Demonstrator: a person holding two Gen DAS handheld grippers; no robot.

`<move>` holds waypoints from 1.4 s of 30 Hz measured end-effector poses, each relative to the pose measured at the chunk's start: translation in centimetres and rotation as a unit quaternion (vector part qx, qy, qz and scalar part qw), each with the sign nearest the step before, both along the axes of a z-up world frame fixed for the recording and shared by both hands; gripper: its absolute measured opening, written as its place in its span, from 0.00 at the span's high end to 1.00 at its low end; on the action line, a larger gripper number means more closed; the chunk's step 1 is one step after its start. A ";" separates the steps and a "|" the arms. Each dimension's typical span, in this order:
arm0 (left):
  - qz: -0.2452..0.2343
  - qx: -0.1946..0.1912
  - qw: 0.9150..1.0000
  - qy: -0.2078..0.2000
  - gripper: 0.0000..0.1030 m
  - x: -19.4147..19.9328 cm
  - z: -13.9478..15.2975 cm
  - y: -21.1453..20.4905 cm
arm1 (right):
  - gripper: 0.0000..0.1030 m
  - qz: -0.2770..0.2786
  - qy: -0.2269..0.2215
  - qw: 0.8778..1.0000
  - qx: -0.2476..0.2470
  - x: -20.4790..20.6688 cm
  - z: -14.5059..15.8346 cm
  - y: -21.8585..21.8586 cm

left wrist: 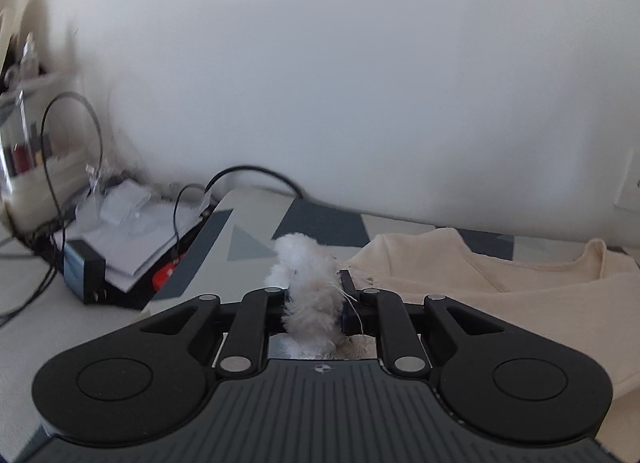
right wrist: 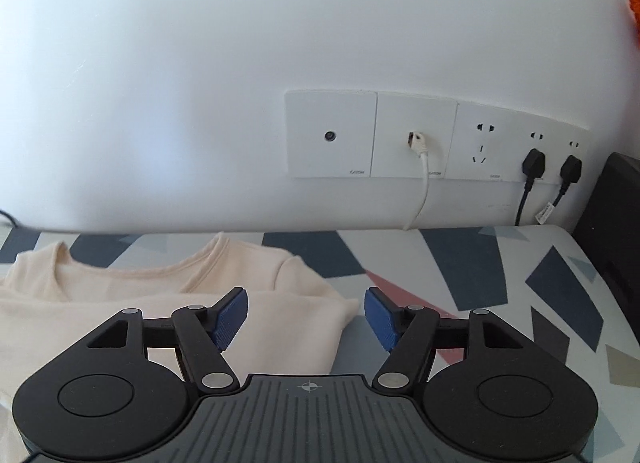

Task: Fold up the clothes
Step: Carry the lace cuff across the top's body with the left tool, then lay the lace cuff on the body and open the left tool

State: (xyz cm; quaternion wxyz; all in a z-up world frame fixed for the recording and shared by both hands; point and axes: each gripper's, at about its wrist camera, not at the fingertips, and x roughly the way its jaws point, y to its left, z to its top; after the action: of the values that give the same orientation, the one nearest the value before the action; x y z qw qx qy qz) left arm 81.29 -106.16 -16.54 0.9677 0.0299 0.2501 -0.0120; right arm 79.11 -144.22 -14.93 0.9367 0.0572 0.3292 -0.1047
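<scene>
While the cream shirt (right wrist: 132, 303) is lying spread on the patterned table cover (right wrist: 460, 263), the fold itself is looking not yet begun; this is reading as the take-hold step. The left gripper (left wrist: 316, 299) is clamping a white fluffy tuft (left wrist: 308, 275) between its nearly closed jaws, and whether that fluff is part of the shirt or a separate thing is not showing. The right gripper (right wrist: 306, 317) is standing with its jaws apart, the blue pads (right wrist: 230, 317) pressing on nothing, and it is hovering at the shirt's right-hand edge, one pad over the cloth and the other over the bare cover.

The shirt is resting with its neck opening (right wrist: 120, 267) toward the wall (right wrist: 160, 103) and the wall sockets (right wrist: 420, 135), its body running back toward the camera, so its long axis is lying roughly wall-to-near-edge.

By my judgement, the next move is calling for the right gripper to come down onto that side edge and close on it, matching the left hand's hold, before either side is carried across the middle.
</scene>
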 end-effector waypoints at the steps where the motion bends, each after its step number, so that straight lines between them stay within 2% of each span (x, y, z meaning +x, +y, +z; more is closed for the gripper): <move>1: -0.022 0.017 1.000 -0.007 0.84 -0.2 0.2 -1.2 | 0.40 0.000 0.003 1.000 0.003 -0.1 -0.1 0.0; 3: -0.067 0.046 0.997 -0.016 0.84 -0.6 0.2 -3.7 | 0.40 -0.005 0.007 1.000 0.014 -0.2 -0.2 -0.2; 6: -0.139 0.083 0.987 -0.013 0.84 -1.4 -0.8 -7.6 | 0.41 -0.012 0.013 0.999 0.026 -0.6 -0.4 -0.5; 8: -0.175 0.095 0.980 -0.002 0.84 -1.8 -1.9 -9.8 | 0.41 -0.015 0.015 0.999 0.030 -0.9 -0.9 -0.7; 11: -0.206 0.121 0.971 0.025 0.81 -1.8 -3.9 -12.1 | 0.41 -0.013 0.019 0.999 0.035 -1.2 -1.2 -0.7; 13: -0.204 0.128 0.970 0.030 0.71 -2.1 -4.1 -12.8 | 0.41 -0.009 0.020 0.999 0.038 -1.3 -1.3 -0.6; 14: -0.213 0.116 0.970 0.023 0.57 -2.6 -3.6 -12.6 | 0.41 -0.005 0.018 0.999 0.040 -1.4 -1.2 -0.5; 16: -0.242 0.079 0.967 -0.003 0.37 -3.9 -1.8 -11.8 | 0.41 0.007 0.015 0.999 0.047 -1.4 -1.0 -0.3; 18: -0.269 0.044 0.962 -0.032 0.34 -5.4 0.2 -10.6 | 0.41 0.023 0.010 0.998 0.056 -1.3 -0.7 0.1; 20: -0.266 0.018 0.962 -0.053 0.31 -6.3 1.8 -8.8 | 0.41 0.040 0.007 0.997 0.069 -1.1 -0.4 0.7; 22: -0.227 0.001 0.973 -0.043 0.31 -5.8 2.3 -6.9 | 0.42 0.065 0.002 0.993 0.095 -0.6 0.1 1.7; 23: -0.196 -0.017 0.980 -0.021 0.31 -4.9 2.3 -5.5 | 0.42 0.079 -0.001 0.991 0.112 -0.3 0.2 2.3; 25: -0.135 -0.057 0.989 0.032 0.31 -2.8 1.4 -2.7 | 0.42 0.116 -0.002 0.982 0.148 0.3 0.4 3.9; 26: -0.106 -0.073 0.990 0.057 0.33 -1.9 0.8 -1.4 | 0.42 0.136 -0.001 0.977 0.164 0.8 0.4 4.9; 28: -0.067 -0.108 0.987 0.102 0.40 -0.3 -0.1 0.7 | 0.42 0.172 0.007 0.966 0.193 2.0 0.2 7.3; 29: -0.059 -0.115 0.985 0.110 0.41 0.0 -0.4 1.1 | 0.42 0.189 0.011 0.960 0.208 2.6 0.2 8.6; 32: -0.045 -0.122 0.984 0.121 0.41 0.4 -0.9 1.9 | 0.42 0.216 0.026 0.945 0.244 4.8 -0.4 12.3; 35: -0.050 -0.097 0.986 0.127 0.41 0.6 -1.5 0.9 | 0.42 0.228 0.043 0.938 0.257 6.9 -1.1 15.5; 36: -0.055 -0.086 0.986 0.130 0.41 0.7 -1.7 0.5 | 0.48 0.231 0.058 0.936 0.258 7.5 -1.6 16.4; 37: -0.059 -0.073 0.987 0.133 0.41 0.8 -2.0 0.0 | 0.73 0.229 0.073 0.939 0.247 7.9 -2.0 17.1; 38: -0.062 -0.062 0.987 0.136 0.41 0.9 -2.3 -0.4 | 0.87 0.220 0.093 0.945 0.223 8.2 -2.4 17.8; 39: -0.064 -0.053 0.987 0.138 0.41 1.1 -2.5 -0.8 | 0.92 0.205 0.112 0.952 0.199 8.3 -2.9 18.0; 42: -0.069 -0.034 0.987 0.139 0.40 1.4 -3.1 -1.4 | 0.78 0.197 0.108 0.959 0.175 7.9 -3.8 17.6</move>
State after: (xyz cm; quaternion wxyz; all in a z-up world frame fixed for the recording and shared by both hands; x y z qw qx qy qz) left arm 82.64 -107.52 -19.64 0.9207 0.0119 0.3792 -0.0913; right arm 86.97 -126.62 -18.75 0.8730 0.1429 0.4460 0.1360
